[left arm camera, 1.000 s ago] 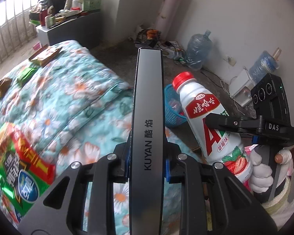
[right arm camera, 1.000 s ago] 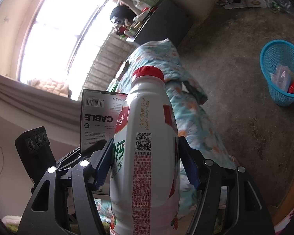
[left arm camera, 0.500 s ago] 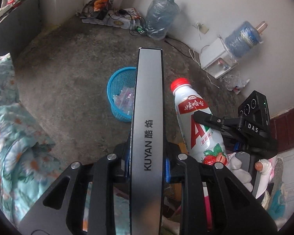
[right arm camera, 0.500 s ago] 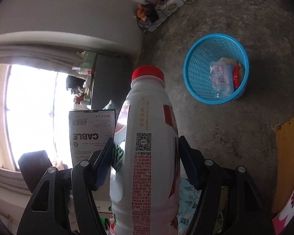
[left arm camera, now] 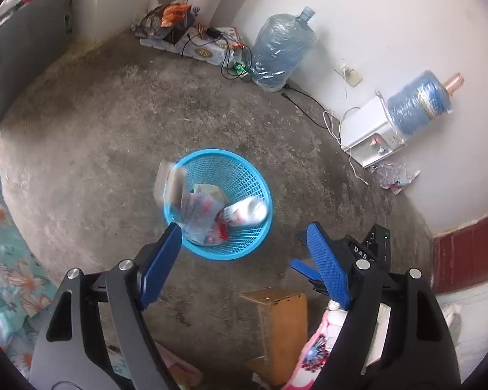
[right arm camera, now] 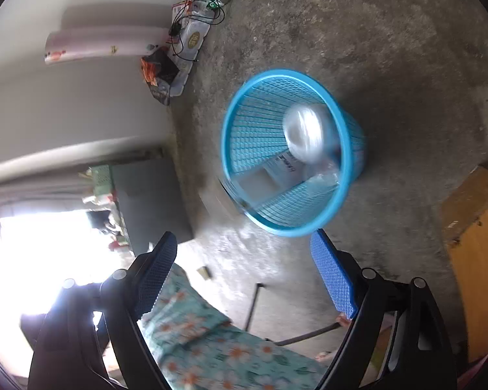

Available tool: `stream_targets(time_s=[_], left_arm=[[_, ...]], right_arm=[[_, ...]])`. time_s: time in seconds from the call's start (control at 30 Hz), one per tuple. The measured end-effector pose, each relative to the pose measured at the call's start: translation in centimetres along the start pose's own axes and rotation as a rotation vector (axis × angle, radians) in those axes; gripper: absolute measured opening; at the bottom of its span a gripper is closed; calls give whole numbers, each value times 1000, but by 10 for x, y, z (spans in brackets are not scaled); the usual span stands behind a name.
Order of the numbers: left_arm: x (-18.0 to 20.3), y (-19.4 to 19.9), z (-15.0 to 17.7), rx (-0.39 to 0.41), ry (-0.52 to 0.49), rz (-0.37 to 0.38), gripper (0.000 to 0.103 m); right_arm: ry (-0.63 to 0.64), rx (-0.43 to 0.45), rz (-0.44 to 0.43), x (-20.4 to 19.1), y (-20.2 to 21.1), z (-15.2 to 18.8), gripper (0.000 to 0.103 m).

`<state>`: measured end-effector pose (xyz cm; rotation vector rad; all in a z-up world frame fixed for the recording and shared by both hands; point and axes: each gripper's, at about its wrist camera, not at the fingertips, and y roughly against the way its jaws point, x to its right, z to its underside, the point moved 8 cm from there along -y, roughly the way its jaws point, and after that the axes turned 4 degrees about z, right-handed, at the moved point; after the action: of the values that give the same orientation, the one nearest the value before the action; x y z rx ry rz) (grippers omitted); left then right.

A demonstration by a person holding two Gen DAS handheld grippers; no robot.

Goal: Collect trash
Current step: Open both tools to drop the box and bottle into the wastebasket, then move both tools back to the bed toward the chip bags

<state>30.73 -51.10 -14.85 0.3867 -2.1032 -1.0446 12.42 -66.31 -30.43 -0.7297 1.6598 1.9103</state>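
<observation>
Trash sits in the blue basket [left arm camera: 244, 250] on the concrete floor [left arm camera: 97, 149]: a white bottle [left arm camera: 245, 211] lies among clear wrappers [left arm camera: 198, 214], and a blurred grey box [left arm camera: 171, 182] is at the basket's rim, though I cannot tell whether it touches. My left gripper [left arm camera: 244, 261] points down over the basket, its fingers [left arm camera: 159, 266] opening with nothing between them. My right gripper [right arm camera: 244, 276] also faces the basket, fingers [right arm camera: 333, 279] opening and bare; in its view the bottle [right arm camera: 305, 133] is a white blur inside the basket wall [right arm camera: 253, 130]. A wooden stool [left arm camera: 283, 318] stands near the basket, and a flowered quilt [right arm camera: 211, 347] lies below my right fingers.
</observation>
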Motion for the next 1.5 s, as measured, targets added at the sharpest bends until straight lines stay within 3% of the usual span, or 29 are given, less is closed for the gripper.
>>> stream_targets(time_s=[0.17,0.33,0.47,0.63,0.7,0.8,1.03,1.2,1.5], left_arm=[[-2,31,18,39,-22,31,75],[2,84,44,126,-49,56,75],[-3,141,74,241,-58,55,75],[-23,210,123,362,-17,42,79],[-32,236,146,401,-9,14,79],[-44,270,183,443,-1,-48,80],[-83,347,265,554,71,-205,86],[-122,393,314,607,157,-292,87],[-212,450,411,648,456,-457,87]], right_arm=[[115,24,45,15,20,39,82],[300,81,124,7,57,80,82],[511,175,190,-25,83,107,82],[797,354,235,-87,115,149,85],[900,428,220,-110,126,169,94],[1022,470,193,-137,136,201,94],[1104,257,26,-179,125,274,94],[1156,47,-80,-200,97,340,94],[1262,-324,-149,-228,35,469,94]])
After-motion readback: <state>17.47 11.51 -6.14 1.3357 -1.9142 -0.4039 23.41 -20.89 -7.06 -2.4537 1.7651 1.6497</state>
